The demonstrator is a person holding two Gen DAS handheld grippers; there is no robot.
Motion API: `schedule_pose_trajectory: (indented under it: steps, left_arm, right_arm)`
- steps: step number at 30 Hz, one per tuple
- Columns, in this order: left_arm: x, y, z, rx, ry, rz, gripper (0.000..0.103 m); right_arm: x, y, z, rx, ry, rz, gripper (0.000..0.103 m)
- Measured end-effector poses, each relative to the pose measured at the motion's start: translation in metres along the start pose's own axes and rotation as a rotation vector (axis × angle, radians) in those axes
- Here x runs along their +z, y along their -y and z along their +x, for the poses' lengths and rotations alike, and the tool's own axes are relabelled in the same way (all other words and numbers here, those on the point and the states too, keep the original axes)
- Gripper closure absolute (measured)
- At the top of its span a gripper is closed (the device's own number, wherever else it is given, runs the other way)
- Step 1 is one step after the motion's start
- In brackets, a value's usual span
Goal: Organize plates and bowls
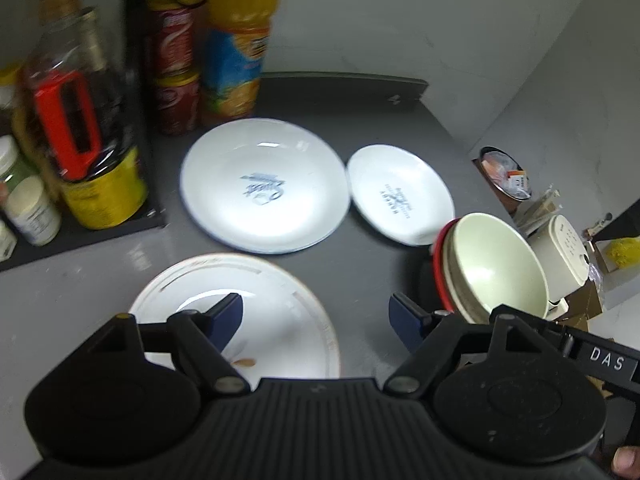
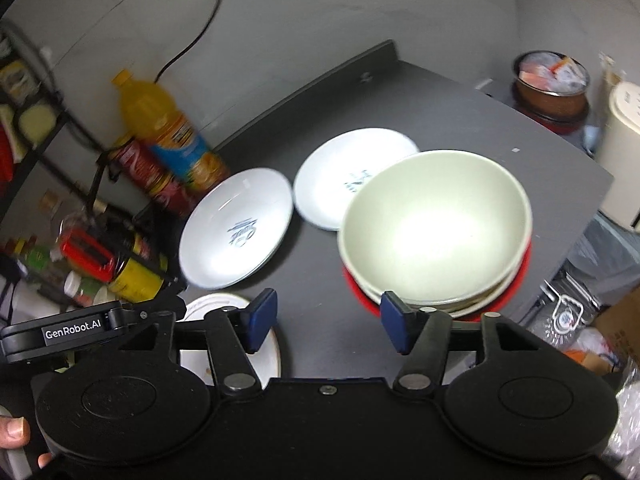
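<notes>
Three plates lie on the dark table. A large white plate with a blue logo (image 1: 262,184) (image 2: 238,226) sits in the middle, a smaller white plate (image 1: 400,194) (image 2: 344,168) to its right, and a gold-rimmed plate (image 1: 280,320) (image 2: 224,308) nearest. A stack of pale green bowls (image 1: 496,264) (image 2: 436,224) rests on a red bowl (image 2: 520,284) at the right. My left gripper (image 1: 316,316) is open and empty over the gold-rimmed plate's right edge. My right gripper (image 2: 324,316) is open and empty, just in front of the bowl stack.
A juice bottle (image 1: 240,40), red cans (image 1: 174,64) and a rack of bottles and jars (image 1: 76,120) stand at the back left. A brown container (image 2: 552,84) and a cream appliance (image 2: 620,148) stand beyond the table's right edge.
</notes>
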State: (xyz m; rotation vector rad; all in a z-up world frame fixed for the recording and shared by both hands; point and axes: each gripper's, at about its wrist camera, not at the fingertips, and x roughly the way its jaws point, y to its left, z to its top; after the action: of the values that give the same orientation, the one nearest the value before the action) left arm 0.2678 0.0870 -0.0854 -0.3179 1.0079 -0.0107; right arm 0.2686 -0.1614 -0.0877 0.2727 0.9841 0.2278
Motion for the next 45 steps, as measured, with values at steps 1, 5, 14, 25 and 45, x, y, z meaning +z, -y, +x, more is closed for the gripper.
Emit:
schedule_pose_trajectory:
  steps: [1, 5, 14, 25, 45]
  left_arm:
    - [-0.002, -0.004, -0.002, 0.007, -0.002, -0.009, 0.024]
    - [-0.010, -0.020, -0.007, 0.041, -0.003, -0.039, 0.024]
    - [-0.023, -0.049, -0.012, 0.106, -0.009, -0.121, 0.024]
    - [-0.012, -0.070, -0.005, 0.152, 0.018, -0.272, 0.024]
    - [0.029, -0.092, 0.062, 0.193, 0.101, -0.629, 0.040]
  right_arm:
    - [-0.001, -0.003, 0.002, 0.006, -0.006, -0.013, 0.040]
    - [-0.003, -0.016, 0.009, 0.032, -0.036, -0.067, 0.033]
    - [0.002, -0.041, 0.033, 0.072, -0.097, -0.190, 0.014]
    - [0.036, -0.046, 0.070, 0.151, -0.145, -0.272, 0.014]
    - [0.140, -0.036, 0.173, 0.191, -0.277, -0.350, 0.040]
